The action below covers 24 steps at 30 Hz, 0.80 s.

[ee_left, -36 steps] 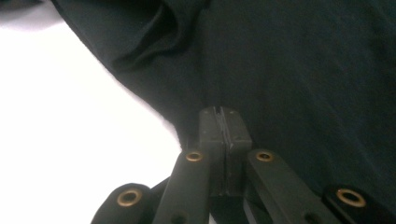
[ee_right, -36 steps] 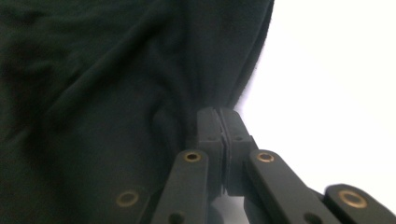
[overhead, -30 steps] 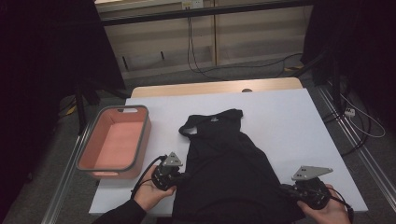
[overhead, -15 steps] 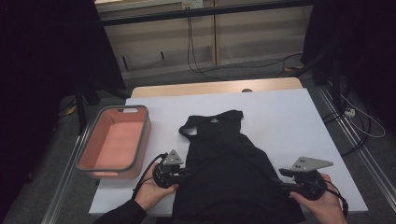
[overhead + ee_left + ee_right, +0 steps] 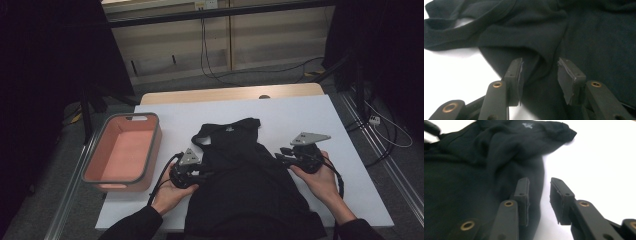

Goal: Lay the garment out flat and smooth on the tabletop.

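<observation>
A black garment (image 5: 240, 175) lies spread on the white table (image 5: 300, 112), with its collar at the far end. My left gripper (image 5: 208, 174) is at the garment's left edge. In the left gripper view it (image 5: 539, 66) stands open, and a raised fold of the dark cloth (image 5: 536, 37) sits between the jaws. My right gripper (image 5: 280, 155) is at the garment's right edge. In the right gripper view it (image 5: 539, 183) is open, with the hem of the garment (image 5: 499, 152) running into the gap and bare table on the right.
A pink tray (image 5: 154, 145) with a grey rim sits at the table's left side. A wooden strip (image 5: 230, 94) borders the far edge. Cables (image 5: 385, 135) trail on the floor to the right. Bare white table surrounds the garment.
Both grippers have moved away from the person and inward. The right one travelled farther, from the near right corner up to the garment's right edge.
</observation>
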### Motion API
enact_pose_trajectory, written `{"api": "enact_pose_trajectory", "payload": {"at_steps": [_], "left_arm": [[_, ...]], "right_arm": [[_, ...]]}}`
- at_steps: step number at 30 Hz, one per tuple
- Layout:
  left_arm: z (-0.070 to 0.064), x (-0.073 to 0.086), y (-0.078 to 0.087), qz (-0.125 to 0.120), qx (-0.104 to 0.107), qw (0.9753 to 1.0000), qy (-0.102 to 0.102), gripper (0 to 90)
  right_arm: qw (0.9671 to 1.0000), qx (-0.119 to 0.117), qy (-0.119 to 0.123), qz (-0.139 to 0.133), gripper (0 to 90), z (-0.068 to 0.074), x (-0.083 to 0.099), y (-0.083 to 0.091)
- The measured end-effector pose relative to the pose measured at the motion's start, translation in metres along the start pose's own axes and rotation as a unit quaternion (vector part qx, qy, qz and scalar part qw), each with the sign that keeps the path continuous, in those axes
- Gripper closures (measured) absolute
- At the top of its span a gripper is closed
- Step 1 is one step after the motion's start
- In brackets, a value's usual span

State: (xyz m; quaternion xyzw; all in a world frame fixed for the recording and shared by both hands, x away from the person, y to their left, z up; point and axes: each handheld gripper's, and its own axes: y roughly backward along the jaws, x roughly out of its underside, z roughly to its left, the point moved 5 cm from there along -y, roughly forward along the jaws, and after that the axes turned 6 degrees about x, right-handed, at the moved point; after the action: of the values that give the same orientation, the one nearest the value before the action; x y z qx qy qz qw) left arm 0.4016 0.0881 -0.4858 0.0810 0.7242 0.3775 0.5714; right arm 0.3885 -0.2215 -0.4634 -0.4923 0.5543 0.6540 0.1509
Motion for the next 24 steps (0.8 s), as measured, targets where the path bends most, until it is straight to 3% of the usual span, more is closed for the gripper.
{"api": "enact_pose_trajectory", "payload": {"at_steps": [7,10,13,16,18,20,22,24], "left_arm": [[-0.001,-0.006,-0.015,0.011,-0.007,0.9998,-0.013,46.8],[0.002,-0.003,-0.019,0.028,-0.013,0.9994,-0.014,46.0],[0.006,-0.003,-0.022,0.028,-0.018,0.9993,-0.015,46.2],[0.009,-0.003,-0.024,0.029,-0.022,0.9992,-0.015,53.3],[0.01,-0.005,-0.023,0.028,-0.016,0.9994,-0.008,64.6],[0.011,-0.007,-0.023,0.027,-0.01,0.9995,0.009,81.4],[0.014,-0.009,-0.021,0.024,-0.003,0.9994,0.025,86.7],[0.018,-0.013,-0.017,0.007,-0.001,0.999,0.043,87.0]], "right_arm": [[0.9998,-0.003,-0.003,0.018,71.0,-0.002,-0.016,-0.04],[0.9997,-0.006,-0.006,0.023,69.6,-0.003,-0.023,-0.055],[0.9994,-0.011,-0.008,0.032,67.1,-0.003,-0.028,-0.069],[0.9988,-0.024,-0.011,0.04,64.3,0.0,-0.028,-0.082],[0.9982,-0.026,-0.001,0.055,63.5,0.004,-0.026,-0.088],[0.9974,-0.03,-0.003,0.066,65.6,0.006,-0.023,-0.092],[0.9967,-0.044,-0.016,0.066,75.2,0.006,-0.022,-0.092],[0.9968,-0.037,-0.008,0.071,86.4,0.006,-0.021,-0.091]]}}
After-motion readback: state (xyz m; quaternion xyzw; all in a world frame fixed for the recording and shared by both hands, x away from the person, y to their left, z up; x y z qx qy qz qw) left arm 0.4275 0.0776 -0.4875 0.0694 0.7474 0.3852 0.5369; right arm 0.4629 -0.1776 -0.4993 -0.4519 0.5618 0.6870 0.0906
